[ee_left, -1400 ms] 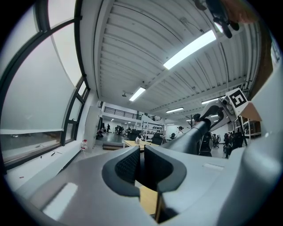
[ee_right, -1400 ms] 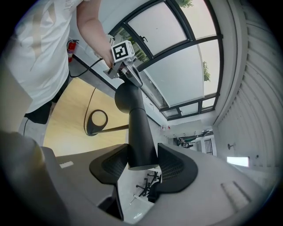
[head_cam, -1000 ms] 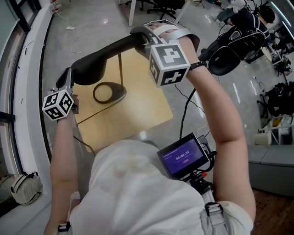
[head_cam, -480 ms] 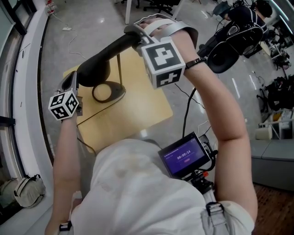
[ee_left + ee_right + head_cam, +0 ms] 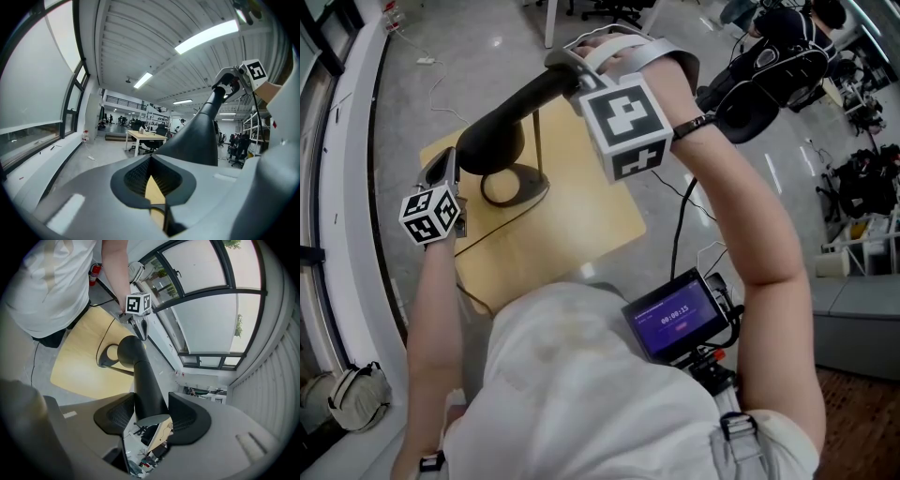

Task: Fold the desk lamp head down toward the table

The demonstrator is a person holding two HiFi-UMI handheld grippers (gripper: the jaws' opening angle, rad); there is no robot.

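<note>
One lamp head [image 5: 138, 365], clamped — in right gripper [image 5: 150, 414]

Timer reading "00:00:15" on the small chest-mounted screen [image 5: 673, 319]

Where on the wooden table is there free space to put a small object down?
The bare stretch of the wooden table between the lamp base and the table's right and near edges is free. The far left part is crowded: the lamp base, a cable running toward the left edge, the left gripper, and the lamp head overhead.
</note>
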